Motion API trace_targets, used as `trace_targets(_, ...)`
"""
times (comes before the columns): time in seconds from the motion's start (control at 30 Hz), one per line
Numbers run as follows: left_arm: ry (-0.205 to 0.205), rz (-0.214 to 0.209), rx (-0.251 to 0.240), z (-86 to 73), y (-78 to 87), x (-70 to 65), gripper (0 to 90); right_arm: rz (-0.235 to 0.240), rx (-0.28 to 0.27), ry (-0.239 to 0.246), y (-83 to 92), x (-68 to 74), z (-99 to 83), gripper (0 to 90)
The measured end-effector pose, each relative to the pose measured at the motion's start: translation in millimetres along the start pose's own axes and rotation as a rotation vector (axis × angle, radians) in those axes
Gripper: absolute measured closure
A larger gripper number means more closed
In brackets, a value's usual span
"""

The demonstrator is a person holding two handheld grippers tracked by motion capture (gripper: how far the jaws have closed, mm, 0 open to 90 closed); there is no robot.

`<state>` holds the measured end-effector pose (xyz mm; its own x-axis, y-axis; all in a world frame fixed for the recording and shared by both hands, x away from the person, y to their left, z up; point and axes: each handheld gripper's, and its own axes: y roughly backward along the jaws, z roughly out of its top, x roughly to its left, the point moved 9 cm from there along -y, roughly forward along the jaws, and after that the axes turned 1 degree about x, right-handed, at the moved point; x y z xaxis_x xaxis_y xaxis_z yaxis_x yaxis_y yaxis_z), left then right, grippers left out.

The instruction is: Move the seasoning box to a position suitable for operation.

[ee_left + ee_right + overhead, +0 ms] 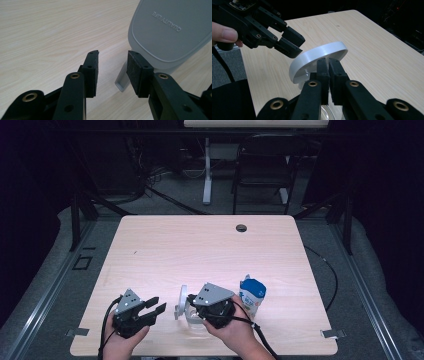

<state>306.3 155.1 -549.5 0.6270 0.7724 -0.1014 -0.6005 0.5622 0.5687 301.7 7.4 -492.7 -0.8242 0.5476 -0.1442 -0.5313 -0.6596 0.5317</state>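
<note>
A small clear container (192, 318) with a grey-white hinged lid (182, 302) raised on edge sits near the table's front edge. In the left gripper view the lid (170, 30) reads "QUALITY LIFE". My left gripper (158, 304) stands open just left of the lid; its pads (90, 68) are apart, with bare table between them, and the lid's tab (122, 79) lies beside the right pad. My right gripper (328, 61) is shut low behind the round lid (317, 57). I cannot tell whether it pinches the container's rim. The left gripper (295, 45) hovers over the lid's far side.
A blue and white packet (252, 295) stands right of the right hand. The light wooden table (200, 250) has a cable hole (241, 228) at the back. Beyond it stand a dark chair (262, 165) and a desk leg (207, 170). Floor rails run along both sides.
</note>
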Motion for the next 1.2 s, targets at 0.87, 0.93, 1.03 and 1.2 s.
trace_targets(0.87, 0.008, 0.013, 0.0, -1.7, 0.2, 5.0, 59.5, -0.022, -0.003, -0.016, 10.6, -4.8, -5.8, 72.5)
trace_targets(0.93, 0.006, 0.017, -0.001, -2.3, -1.1, 5.3, 58.9, -0.028, 0.001, -0.019, 12.4, -6.1, -9.2, 69.0)
trace_targets(1.03, 0.002, 0.018, 0.008, -4.0, -3.1, 4.8, 57.8, -0.047, 0.008, -0.024, 16.4, -8.3, -14.8, 63.5)
trace_targets(1.2, 0.001, 0.014, -0.002, -2.7, -0.7, 2.6, 57.4, -0.075, 0.017, -0.031, 25.0, -11.5, -21.6, 58.1)
